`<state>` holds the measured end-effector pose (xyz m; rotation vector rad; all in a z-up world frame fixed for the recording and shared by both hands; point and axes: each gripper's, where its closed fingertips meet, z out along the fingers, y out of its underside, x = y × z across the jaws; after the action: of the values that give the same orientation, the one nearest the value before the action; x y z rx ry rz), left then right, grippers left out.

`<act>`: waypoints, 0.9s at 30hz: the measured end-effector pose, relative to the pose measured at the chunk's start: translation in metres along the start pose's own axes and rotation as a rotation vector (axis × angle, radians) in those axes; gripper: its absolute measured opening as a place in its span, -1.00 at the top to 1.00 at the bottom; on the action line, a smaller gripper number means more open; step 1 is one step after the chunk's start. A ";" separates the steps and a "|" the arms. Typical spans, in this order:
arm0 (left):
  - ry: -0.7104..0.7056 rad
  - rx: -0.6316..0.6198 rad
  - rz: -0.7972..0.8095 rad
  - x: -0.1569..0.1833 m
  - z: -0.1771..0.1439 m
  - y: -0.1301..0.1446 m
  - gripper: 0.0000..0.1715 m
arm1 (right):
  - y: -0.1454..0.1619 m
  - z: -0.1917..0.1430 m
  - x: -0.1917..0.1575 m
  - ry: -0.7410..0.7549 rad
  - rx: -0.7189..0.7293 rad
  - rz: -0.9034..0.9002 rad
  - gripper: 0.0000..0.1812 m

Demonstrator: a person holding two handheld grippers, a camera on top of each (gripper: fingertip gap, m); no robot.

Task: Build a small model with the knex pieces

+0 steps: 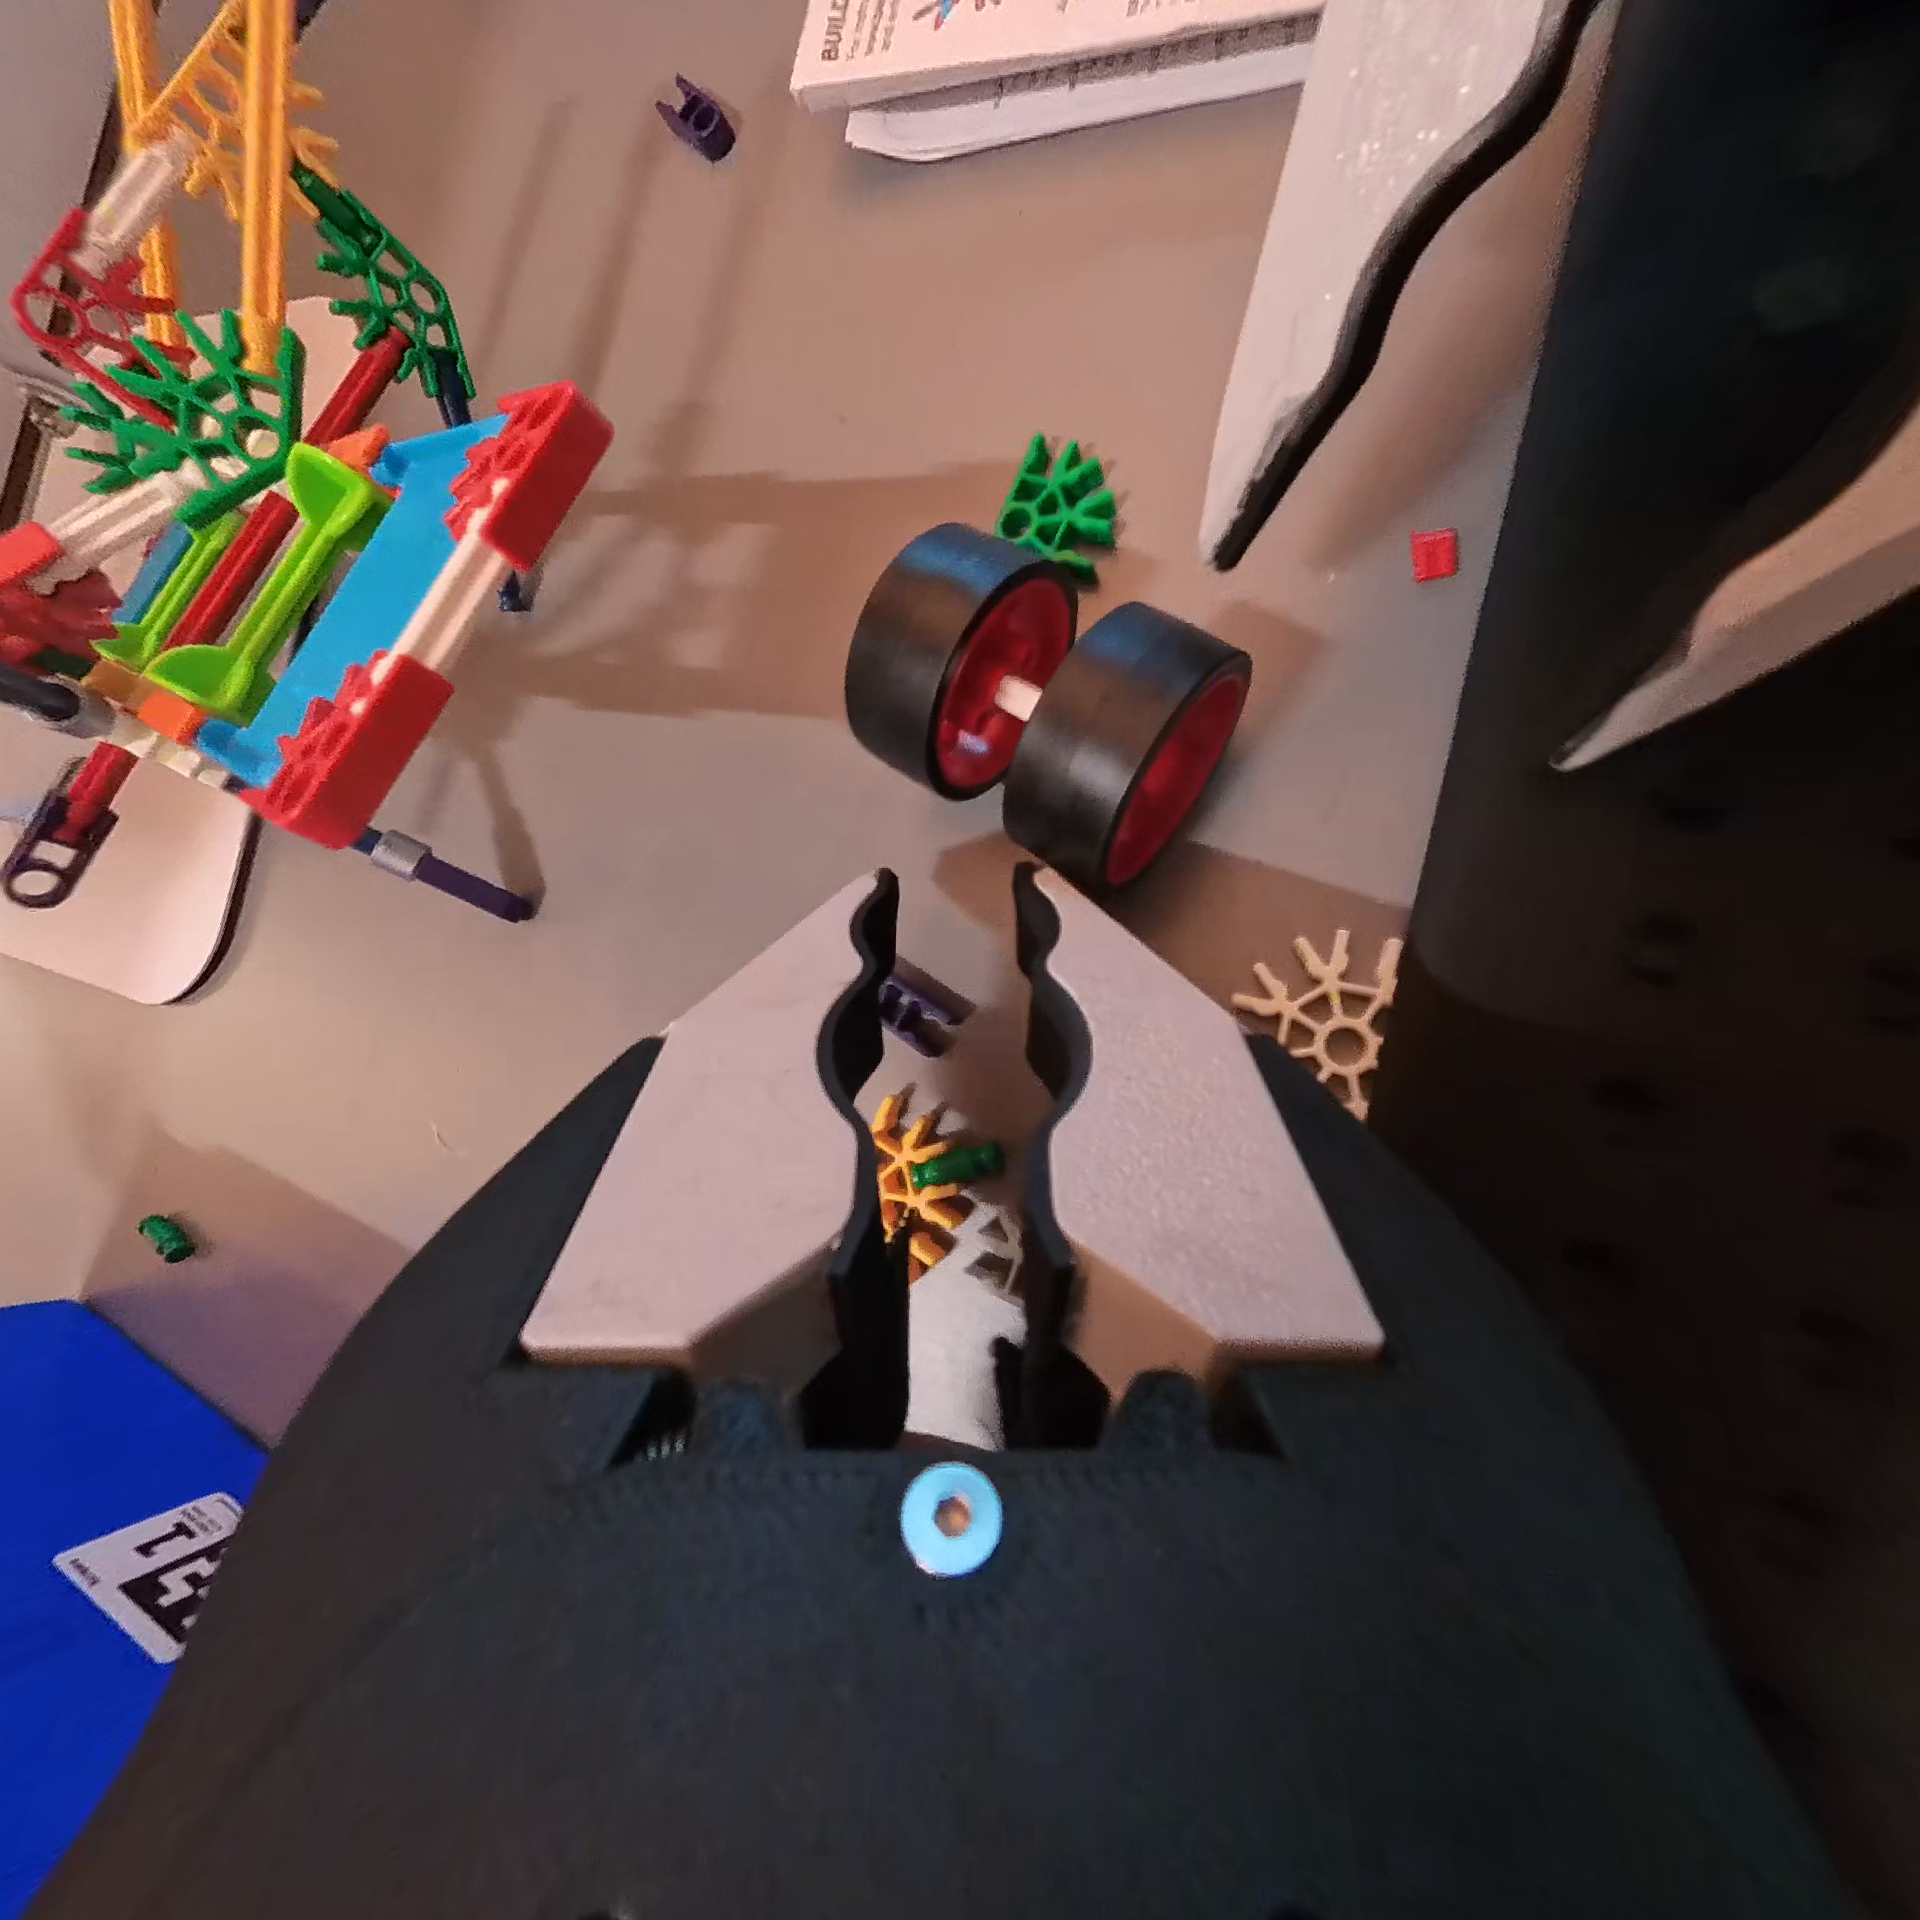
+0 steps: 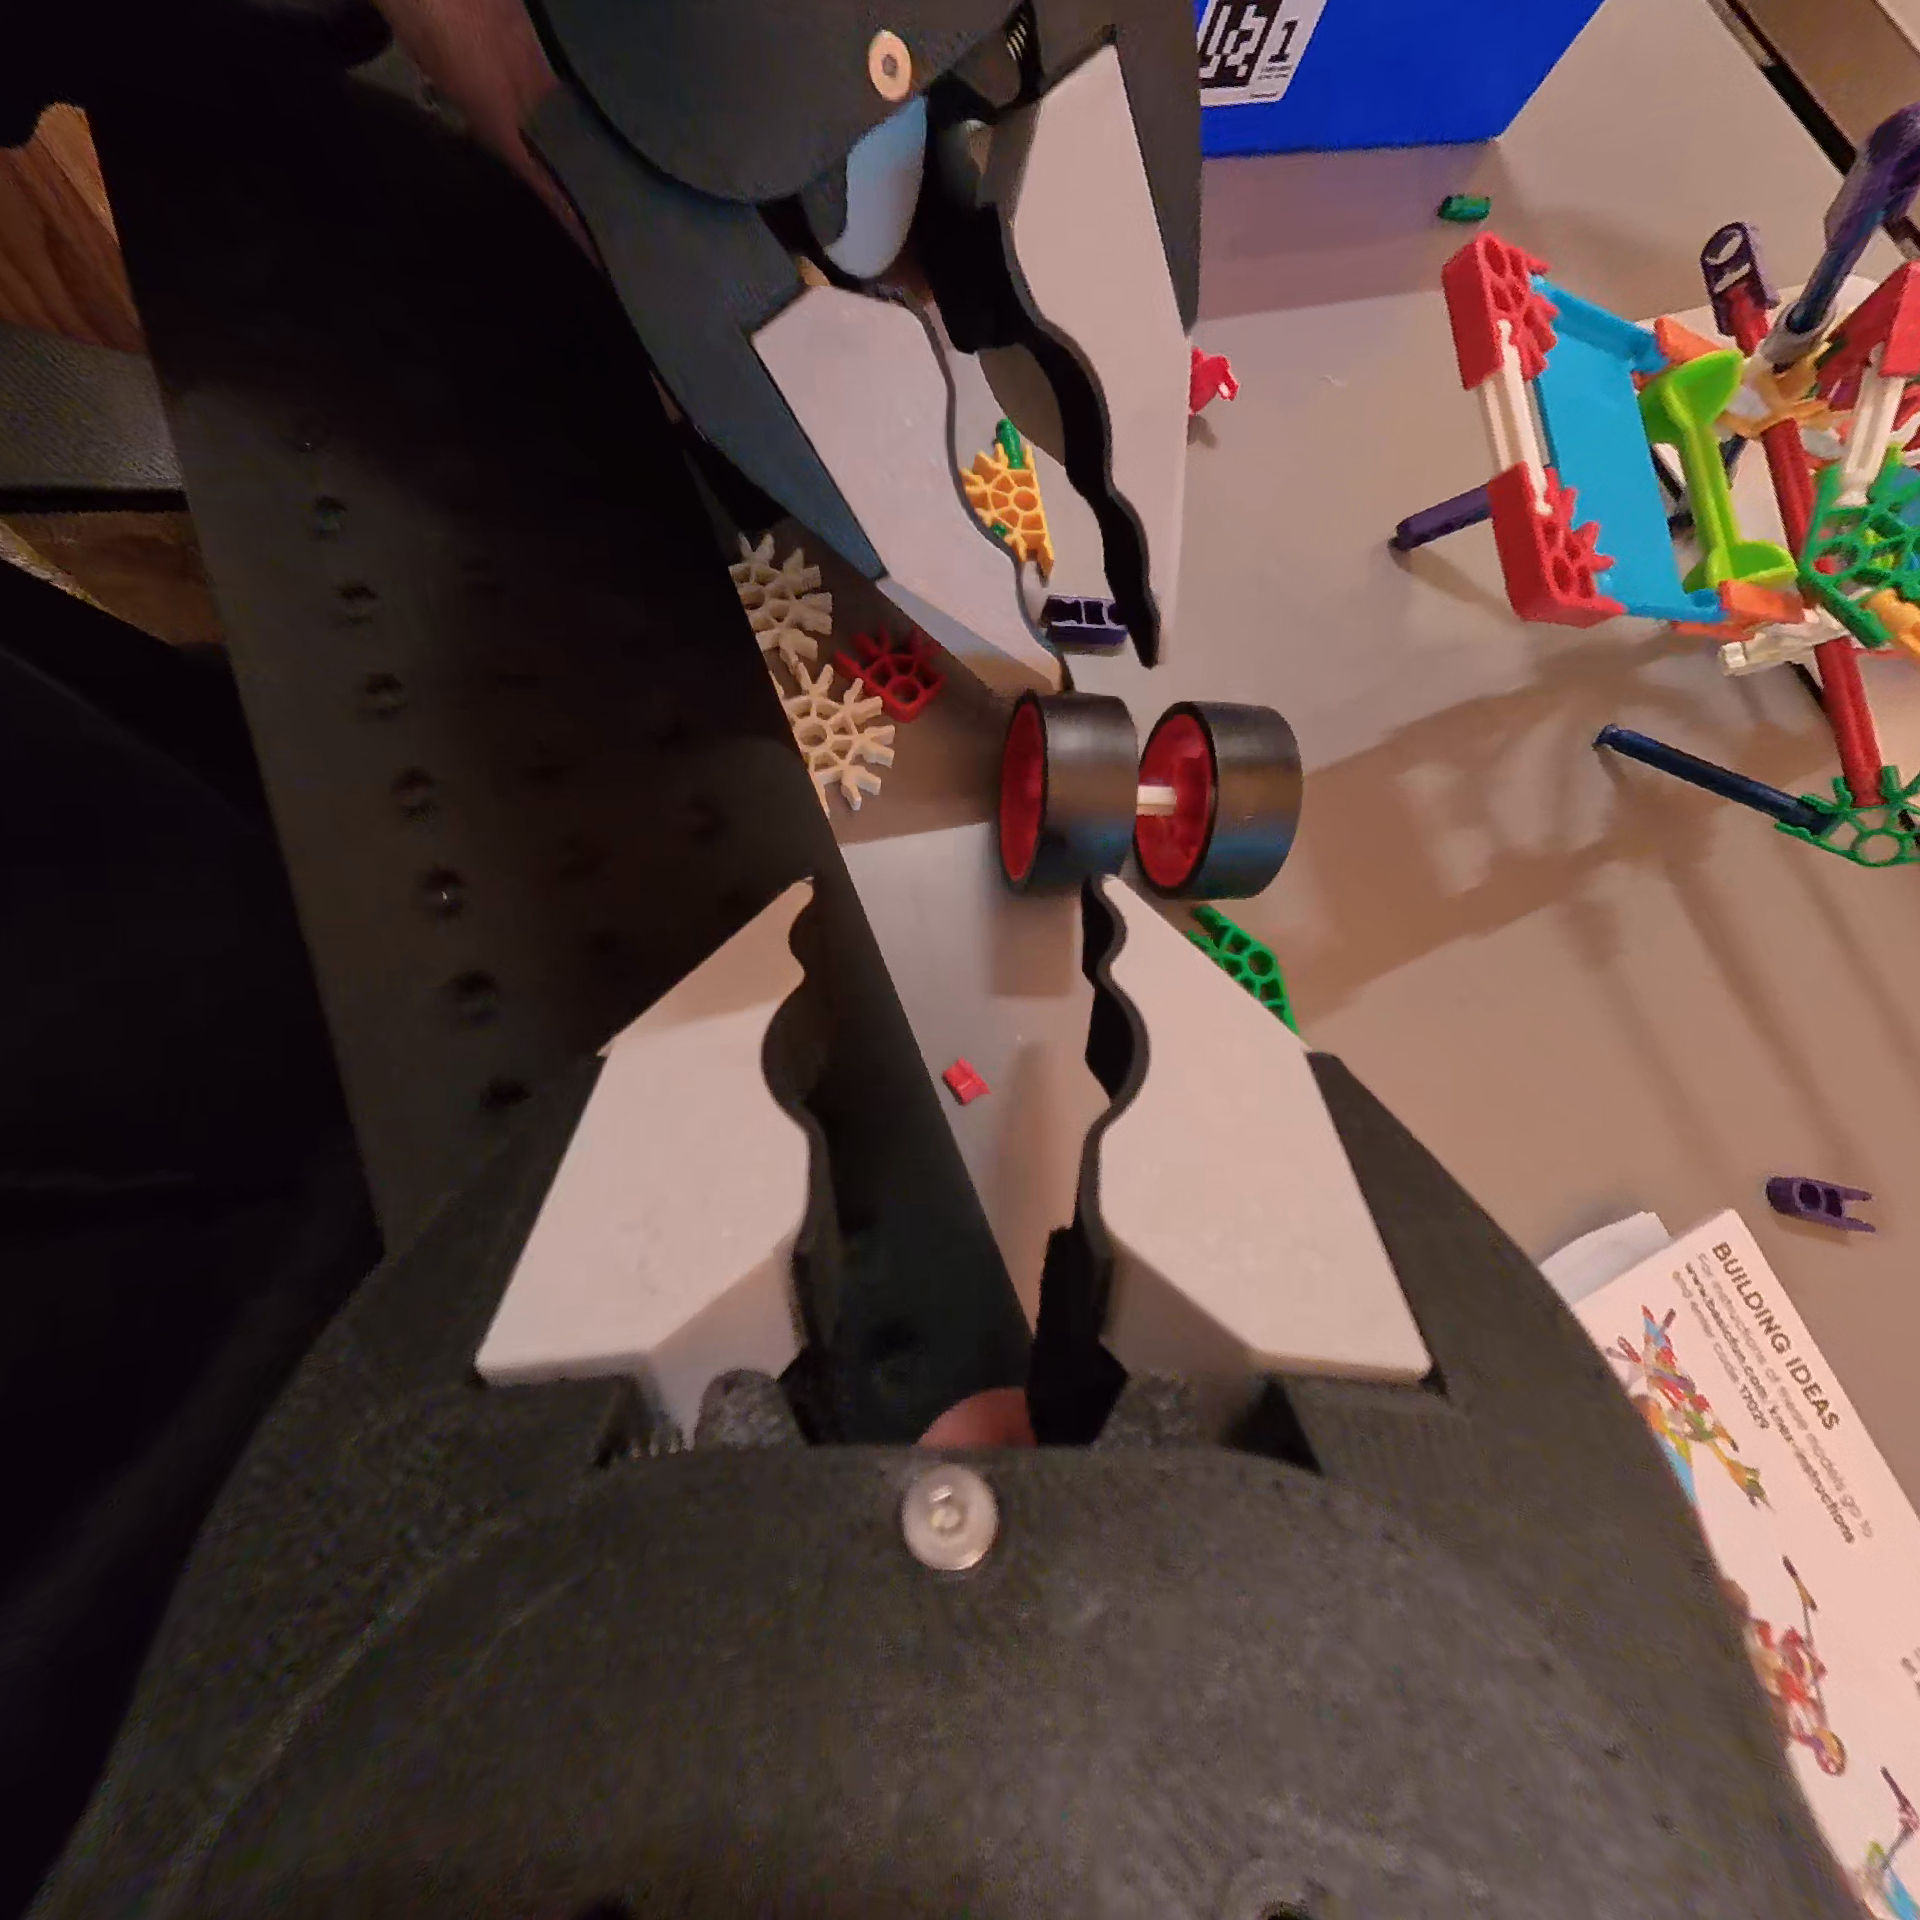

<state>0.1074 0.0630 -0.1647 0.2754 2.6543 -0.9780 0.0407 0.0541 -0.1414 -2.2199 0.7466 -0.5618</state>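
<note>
Both the left gripper [image 1: 956,883] and right gripper [image 2: 951,899], jaws parted and empty, flank the light, roll-prone wheel pair [image 2: 1148,795], best pinched at its stiff white axle [image 2: 1155,797].

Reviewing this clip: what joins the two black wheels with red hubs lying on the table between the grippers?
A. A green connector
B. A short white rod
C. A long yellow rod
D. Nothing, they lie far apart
B. In both wrist views a short white rod runs between the red hubs of the two black wheels, which lie close side by side on the table.
</note>
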 end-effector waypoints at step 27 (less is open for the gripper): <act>0.084 0.048 0.046 0.017 -0.012 0.001 0.73 | 0.008 -0.004 0.017 0.047 -0.020 -0.038 0.45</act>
<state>0.0894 0.0723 -0.1625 0.3953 2.6895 -1.0383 0.0485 0.0368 -0.1420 -2.2502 0.7386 -0.6300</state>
